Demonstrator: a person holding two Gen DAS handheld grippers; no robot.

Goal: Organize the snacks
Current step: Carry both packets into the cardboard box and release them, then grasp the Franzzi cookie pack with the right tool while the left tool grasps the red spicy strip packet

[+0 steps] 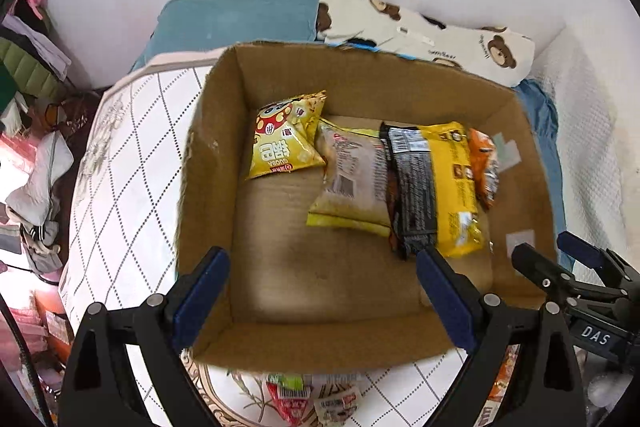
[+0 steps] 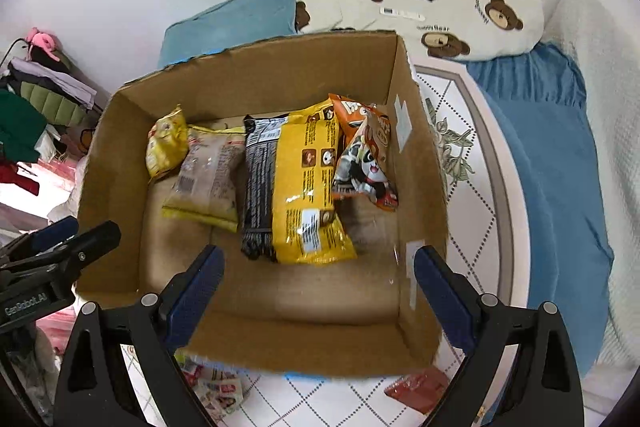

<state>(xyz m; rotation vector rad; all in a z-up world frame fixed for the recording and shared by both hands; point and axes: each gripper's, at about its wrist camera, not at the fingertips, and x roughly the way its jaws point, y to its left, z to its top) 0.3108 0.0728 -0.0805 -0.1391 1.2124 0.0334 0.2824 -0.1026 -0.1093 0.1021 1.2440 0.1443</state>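
Note:
An open cardboard box (image 1: 216, 131) (image 2: 120, 147) stands on the bed. Inside lie a small yellow snack bag (image 1: 286, 135) (image 2: 166, 143), a pale clear-fronted packet (image 1: 352, 179) (image 2: 208, 175), a large yellow-and-black packet (image 1: 436, 187) (image 2: 296, 183) and an orange cartoon bag (image 1: 484, 167) (image 2: 366, 159). My left gripper (image 1: 320, 303) is open and empty above the box's near side. My right gripper (image 2: 318, 299) is open and empty above the box's near side; it also shows at the right of the left wrist view (image 1: 556, 255).
More loose snack packets lie on the quilt in front of the box (image 1: 308, 395) (image 2: 216, 391), and a red packet (image 2: 420, 387). A bear-print pillow (image 2: 460, 19) and a teal pillow (image 1: 240, 15) lie behind. Clothes pile up at the left (image 1: 28, 67).

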